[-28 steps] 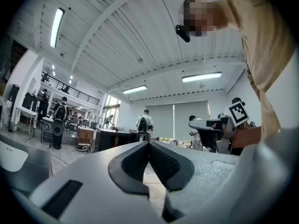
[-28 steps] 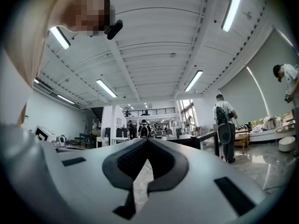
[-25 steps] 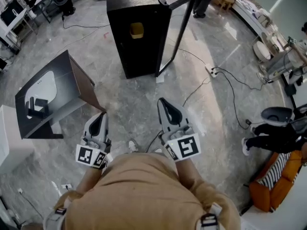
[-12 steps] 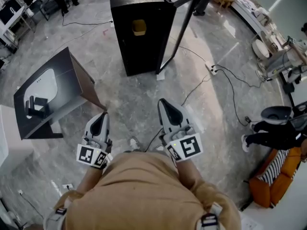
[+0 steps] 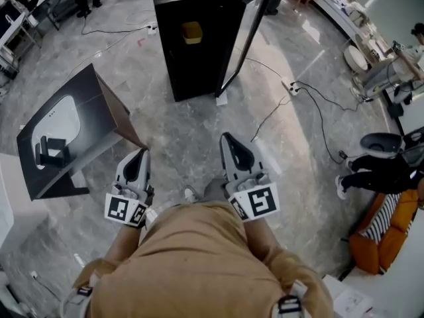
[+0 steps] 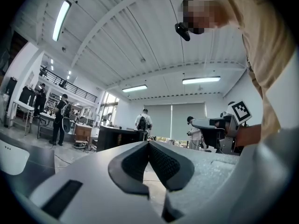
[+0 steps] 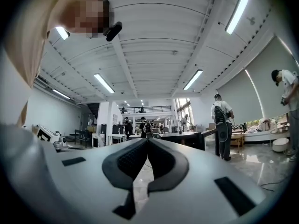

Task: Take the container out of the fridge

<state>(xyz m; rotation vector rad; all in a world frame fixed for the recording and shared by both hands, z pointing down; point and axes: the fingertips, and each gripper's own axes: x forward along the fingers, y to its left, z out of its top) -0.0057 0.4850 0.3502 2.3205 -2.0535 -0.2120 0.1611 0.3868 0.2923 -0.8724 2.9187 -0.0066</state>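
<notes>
While the left gripper [image 5: 137, 159] and right gripper [image 5: 230, 142] sit closed and empty, the container [image 5: 192, 32] in the fridge [image 5: 197, 71] looks light and stiff, so pinch its 2 sides.

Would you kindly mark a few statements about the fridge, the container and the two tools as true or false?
1. The tall black fridge has its door open. True.
2. The yellow container lies on the floor. False: it sits inside the fridge.
3. The left tool is shut and empty. True.
4. The right tool grips the container. False: it is shut on nothing, away from the fridge.
5. A white power strip lies on the grey floor right of the fridge. True.
</notes>
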